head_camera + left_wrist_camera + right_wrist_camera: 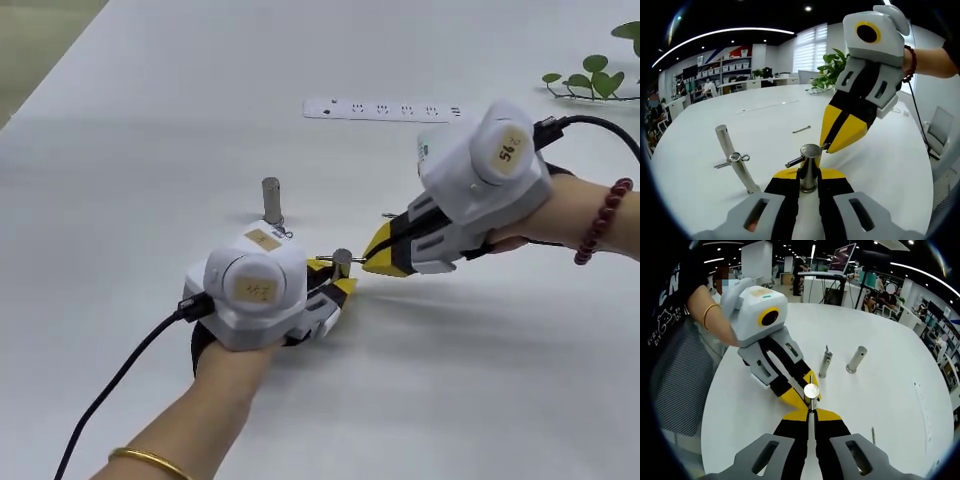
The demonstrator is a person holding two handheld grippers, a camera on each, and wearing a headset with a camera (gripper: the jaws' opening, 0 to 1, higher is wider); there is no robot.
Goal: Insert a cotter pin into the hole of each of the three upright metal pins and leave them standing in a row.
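Progress, my read: 1 of 3 done, 2nd in hand, 3rd untouched. The left tool [333, 277], black jaws w/ yellow tips, is closed round the lower shaft of a short grey steel pin with a flat round cap [810, 162], holding it upright on the white worktop [150, 150]. The right tool [372, 258] is pinched tight on a thin silver cotter pin [794, 161], tips just beside the cap. The wire's free end pokes out of the shaft on the side away from the right tool, so it's through the hole but prob. not fully seated.

Left to do: seat it, let go, then the same for the bare grey steel cylinder [271, 200], which stands apart beyond the left tool w/ no wire in it. Then check the row.

Views differ:
- **Left gripper view:** gives the finished grey steel pin with looped wire through it [735, 160], base on the worktop, and a spare silver cotter pin [801, 129] lying loose beyond.
- **Head view:** the left tool's white body covers most of that finished pin.
- **Right gripper view:** shows the two other pins side by side, near but not touching. Whether all 3 line up, can't tell.
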